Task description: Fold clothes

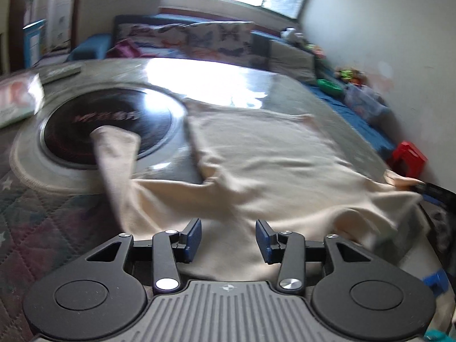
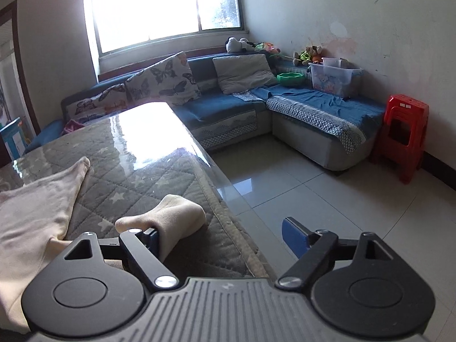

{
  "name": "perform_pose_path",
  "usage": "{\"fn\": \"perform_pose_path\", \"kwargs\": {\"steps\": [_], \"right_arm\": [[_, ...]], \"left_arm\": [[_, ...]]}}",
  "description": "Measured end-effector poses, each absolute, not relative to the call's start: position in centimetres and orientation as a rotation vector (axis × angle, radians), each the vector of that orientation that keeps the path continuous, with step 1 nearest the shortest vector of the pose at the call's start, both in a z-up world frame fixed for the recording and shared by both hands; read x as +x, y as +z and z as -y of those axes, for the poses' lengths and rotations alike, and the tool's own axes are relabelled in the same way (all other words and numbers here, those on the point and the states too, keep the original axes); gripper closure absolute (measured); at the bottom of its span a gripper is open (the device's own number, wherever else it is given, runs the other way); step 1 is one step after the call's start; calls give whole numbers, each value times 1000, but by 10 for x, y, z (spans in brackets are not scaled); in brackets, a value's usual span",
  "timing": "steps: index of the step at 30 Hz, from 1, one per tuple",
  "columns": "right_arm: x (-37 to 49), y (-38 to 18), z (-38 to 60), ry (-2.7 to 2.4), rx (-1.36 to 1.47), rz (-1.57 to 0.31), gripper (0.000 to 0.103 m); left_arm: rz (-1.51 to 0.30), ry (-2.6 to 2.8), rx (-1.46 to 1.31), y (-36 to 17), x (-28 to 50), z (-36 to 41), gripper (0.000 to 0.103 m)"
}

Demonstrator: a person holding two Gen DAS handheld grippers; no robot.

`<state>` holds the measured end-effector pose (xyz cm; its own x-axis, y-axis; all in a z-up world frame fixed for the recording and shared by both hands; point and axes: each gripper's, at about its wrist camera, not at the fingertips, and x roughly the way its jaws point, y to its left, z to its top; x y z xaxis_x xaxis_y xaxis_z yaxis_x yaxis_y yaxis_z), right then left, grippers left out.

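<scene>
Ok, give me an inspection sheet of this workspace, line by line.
Surface: table with quilted star-print cover under a glossy clear sheet.
Job's things: cream garment spread flat, one sleeve lying over the round cooktop.
Clutter: a packet at the table's far left.
Grippers: left gripper open above the garment; right gripper open, a sleeve cuff beside its left finger.
Cables: nothing seen.
Surroundings: blue sofa, cushions, red stool, window, tiled floor.
</scene>
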<state>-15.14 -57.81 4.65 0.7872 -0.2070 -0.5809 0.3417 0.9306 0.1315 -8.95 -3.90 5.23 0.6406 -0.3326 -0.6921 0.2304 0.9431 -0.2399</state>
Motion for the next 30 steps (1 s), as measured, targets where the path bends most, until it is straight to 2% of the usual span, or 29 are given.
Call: {"fn": "perform_pose_path", "kwargs": {"steps": [3, 7, 13, 22, 30], "right_arm": [[-151, 49, 584, -286, 276, -586, 18], [-157, 50, 600, -294, 379, -548, 17], [-171, 42, 627, -338, 534, -517, 17], [-177, 53, 609, -316, 359, -525, 17], [-162, 82, 509, 97, 100, -586, 22]], "left_arm": [[-850, -277, -152, 40, -79, 30, 80], [-849, -265, -137, 37, -80, 27, 89], [-856, -256, -148, 37, -79, 24, 90], [-854, -201, -118, 41, -80, 20, 89], [-772, -378, -3, 72, -120, 61, 89]]}}
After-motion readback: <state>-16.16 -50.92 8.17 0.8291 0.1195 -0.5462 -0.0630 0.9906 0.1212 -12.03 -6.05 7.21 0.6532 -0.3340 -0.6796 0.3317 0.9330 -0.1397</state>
